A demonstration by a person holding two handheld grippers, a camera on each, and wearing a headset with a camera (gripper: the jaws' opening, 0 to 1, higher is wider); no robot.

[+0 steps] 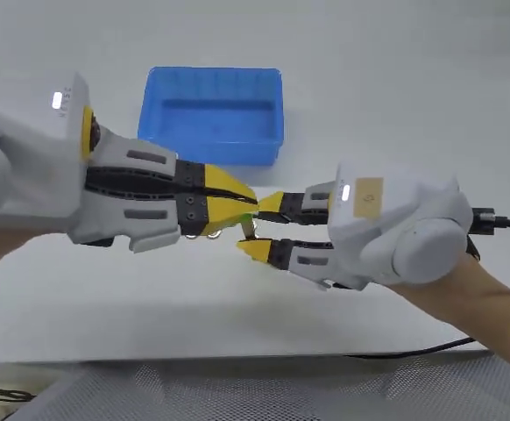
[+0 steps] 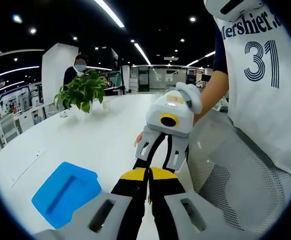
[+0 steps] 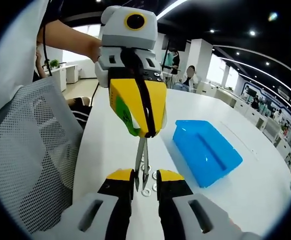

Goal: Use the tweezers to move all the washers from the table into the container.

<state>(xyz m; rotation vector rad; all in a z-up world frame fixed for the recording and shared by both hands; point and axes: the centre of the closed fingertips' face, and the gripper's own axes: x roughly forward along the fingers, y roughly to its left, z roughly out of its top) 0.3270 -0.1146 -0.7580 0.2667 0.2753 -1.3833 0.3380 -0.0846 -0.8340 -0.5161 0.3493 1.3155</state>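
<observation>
Still on the table: washers below the tweezers

Several washers [image 3: 146, 192] are seen lying flat on the white table [image 3: 103, 150], close together and outside the container [image 3: 205, 150]. The tweezers [image 3: 140, 155] are held just above them, tips pointing down at the table. They are clamped at their upper end between the yellow jaws of the left gripper [image 3: 146, 134], which are pressed tight on them. The right gripper [image 3: 145, 176] is released, its jaws spread on either side of the tweezers' tips; whether either jaw touches them cannot be told. The blue container is set farther back on the table, apart from the washers. A mesh chair [image 3: 30, 150] is seen beside the table.
</observation>
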